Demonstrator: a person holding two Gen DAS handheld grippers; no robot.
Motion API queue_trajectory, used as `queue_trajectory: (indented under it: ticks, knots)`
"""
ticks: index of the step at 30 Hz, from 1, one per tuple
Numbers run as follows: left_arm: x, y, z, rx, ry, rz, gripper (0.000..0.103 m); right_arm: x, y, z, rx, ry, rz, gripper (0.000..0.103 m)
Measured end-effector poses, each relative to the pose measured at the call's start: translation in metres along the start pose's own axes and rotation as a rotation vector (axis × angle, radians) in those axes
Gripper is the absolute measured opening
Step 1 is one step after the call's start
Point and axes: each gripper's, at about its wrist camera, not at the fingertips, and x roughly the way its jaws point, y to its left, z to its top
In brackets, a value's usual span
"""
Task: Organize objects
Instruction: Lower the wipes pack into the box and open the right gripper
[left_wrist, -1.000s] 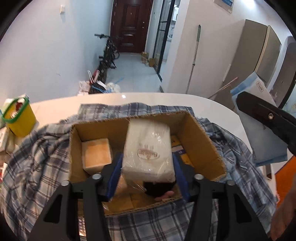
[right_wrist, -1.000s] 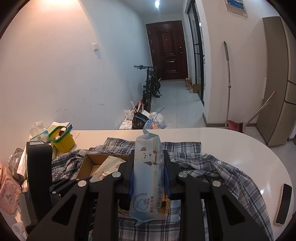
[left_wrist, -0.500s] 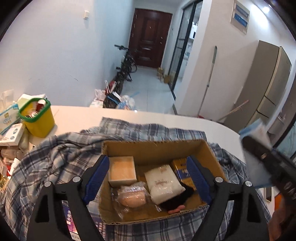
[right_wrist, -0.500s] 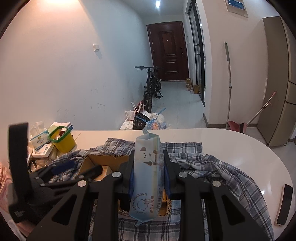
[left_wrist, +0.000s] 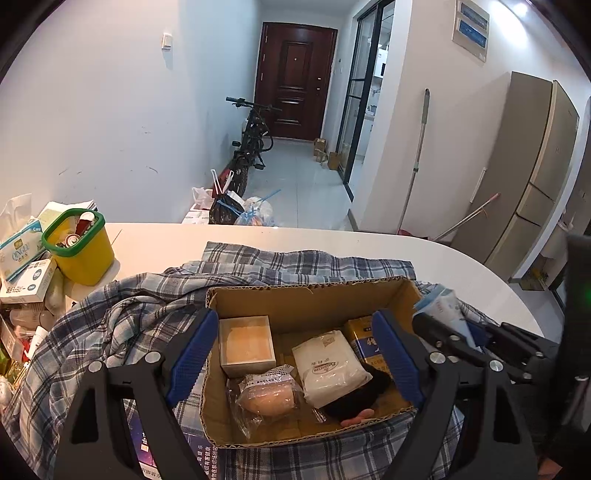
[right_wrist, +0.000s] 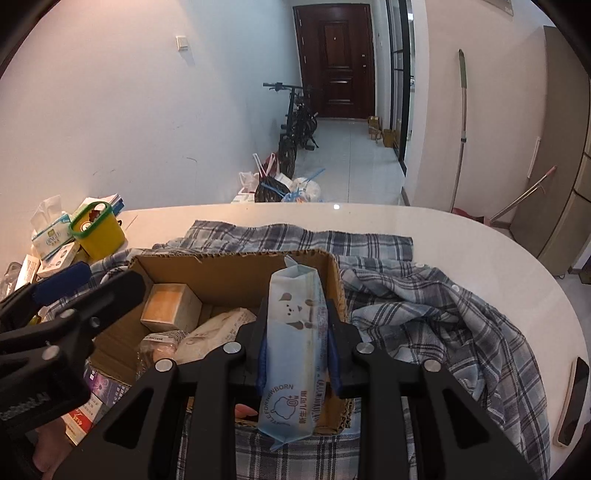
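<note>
Cardboard box (left_wrist: 314, 299), lower centre of the left wrist view on a plaid shirt (left_wrist: 122, 317) over the white surface (left_wrist: 166, 240), held a white packet (left_wrist: 330, 363); left tongs (left_wrist: 295, 358) stood wide open, empty; right tongs (right_wrist: 295, 354) clamped a pale blue pouch (right_wrist: 295, 350) above the box's right end.

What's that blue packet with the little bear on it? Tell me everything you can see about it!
The pale blue soft plastic packet is long and flat, printed with a cartoon bear face, brown drops, the word "NEWBORN", Chinese characters and a barcode. Its ends are crimped seals. It stands roughly upright, pinched at its middle between the blue pads of the right gripper, which is shut on it. It is held over the right side of the open brown cardboard box. Only the pads visibly touch it.
</note>
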Motion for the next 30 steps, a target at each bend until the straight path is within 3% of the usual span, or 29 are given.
queue_trajectory:
  ticks: [8,9,12,18,24,30]
  knots:
    - [-0.004,0.0,0.004,0.016,-0.014,0.0,0.087,0.003,-0.007,0.001,0.013,0.009,-0.006,0.025]
    - [-0.007,0.0,0.005,0.02,-0.022,0.005,0.087,0.002,-0.008,0.002,0.014,0.013,0.002,0.03]
    - [-0.018,0.003,0.009,0.03,-0.066,0.028,0.087,-0.008,-0.01,0.005,0.032,-0.02,0.008,0.07]
    - [-0.048,0.006,0.017,0.029,-0.131,0.012,0.087,-0.045,-0.015,0.012,0.067,-0.136,-0.027,0.07]
    - [-0.099,0.008,0.023,0.022,-0.242,-0.013,0.087,-0.102,-0.024,0.016,0.182,-0.283,0.053,0.07]
    - [-0.167,0.01,0.021,0.025,-0.372,0.013,0.087,-0.16,-0.011,0.014,0.153,-0.409,0.13,0.071]
